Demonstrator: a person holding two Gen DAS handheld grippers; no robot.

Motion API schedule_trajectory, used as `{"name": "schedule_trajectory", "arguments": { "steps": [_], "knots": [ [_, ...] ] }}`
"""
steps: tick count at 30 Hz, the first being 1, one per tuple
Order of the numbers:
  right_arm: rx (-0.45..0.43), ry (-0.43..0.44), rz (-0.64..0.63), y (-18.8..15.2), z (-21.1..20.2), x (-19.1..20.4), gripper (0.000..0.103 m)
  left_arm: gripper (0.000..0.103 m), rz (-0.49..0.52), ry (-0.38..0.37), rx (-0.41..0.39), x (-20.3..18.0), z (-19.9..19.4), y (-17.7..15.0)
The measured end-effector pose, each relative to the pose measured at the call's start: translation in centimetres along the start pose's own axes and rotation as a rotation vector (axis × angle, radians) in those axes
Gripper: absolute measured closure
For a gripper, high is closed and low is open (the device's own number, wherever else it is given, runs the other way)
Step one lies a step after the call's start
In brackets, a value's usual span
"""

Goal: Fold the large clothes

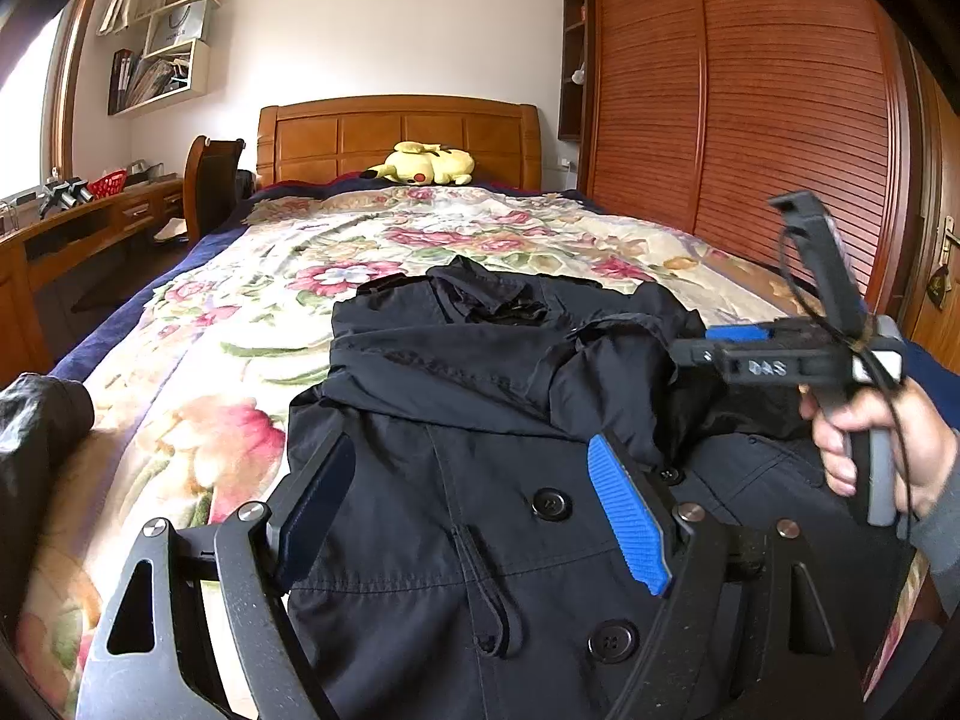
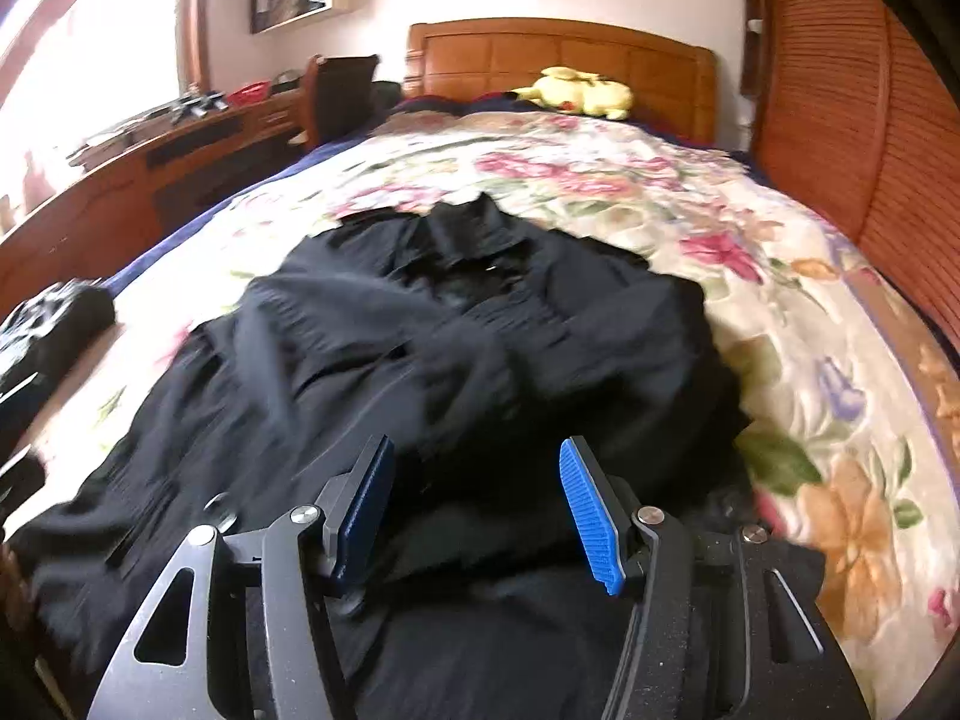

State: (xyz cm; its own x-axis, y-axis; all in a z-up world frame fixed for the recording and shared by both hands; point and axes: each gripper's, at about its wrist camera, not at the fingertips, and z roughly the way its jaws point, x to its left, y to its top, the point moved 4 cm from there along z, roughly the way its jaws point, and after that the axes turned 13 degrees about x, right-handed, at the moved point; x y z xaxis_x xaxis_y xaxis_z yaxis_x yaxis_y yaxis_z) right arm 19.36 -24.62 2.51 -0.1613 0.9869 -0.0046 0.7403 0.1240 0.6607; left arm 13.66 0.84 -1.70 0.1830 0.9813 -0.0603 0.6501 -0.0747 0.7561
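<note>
Left wrist view shows the dark coat [image 1: 480, 420] spread on the floral bedspread [image 1: 198, 372], sleeves crossed over its chest (presumably to narrow it), with left gripper [image 1: 474, 510] and right gripper [image 2: 477, 510] both spread above the fabric, gripping nothing.

Matte black two-finger left gripper [image 1: 474, 510], ribbed blue pads, round silver screws. Matching right gripper [image 2: 477, 516], white "DAS" lettering, thin black cable. Bare-skinned right hand [image 1: 870, 438], grey sleeve cuff.
</note>
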Motion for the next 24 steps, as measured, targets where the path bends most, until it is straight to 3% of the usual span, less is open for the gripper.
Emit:
{"name": "schedule_trajectory", "arguments": {
  "steps": [6,13,15,16,19,24],
  "knots": [
    [0.086,0.019,0.084,1.2,4.7,-0.6,0.042,0.022,0.005,0.004,0.002,0.0,-0.2,-0.2],
    [0.133,0.072,0.077,1.8,7.5,1.2,0.042,0.022,0.018,0.017,0.009,0.4,-0.5,-0.7],
    [0.128,0.069,0.051,2.1,7.6,1.7,0.051,0.022,0.014,0.017,0.009,0.8,-0.7,-0.7],
    [0.124,0.070,0.037,2.3,7.7,2.1,0.065,0.022,0.011,0.017,0.008,0.9,-0.8,-0.8],
    [0.090,0.061,0.002,2.9,7.5,2.5,0.081,0.022,0.004,0.018,0.007,1.2,-1.1,-0.9],
    [-0.003,0.084,-0.023,3.2,5.2,3.8,0.087,0.022,-0.001,0.026,0.005,1.9,-1.5,-1.0]
  ]
}}
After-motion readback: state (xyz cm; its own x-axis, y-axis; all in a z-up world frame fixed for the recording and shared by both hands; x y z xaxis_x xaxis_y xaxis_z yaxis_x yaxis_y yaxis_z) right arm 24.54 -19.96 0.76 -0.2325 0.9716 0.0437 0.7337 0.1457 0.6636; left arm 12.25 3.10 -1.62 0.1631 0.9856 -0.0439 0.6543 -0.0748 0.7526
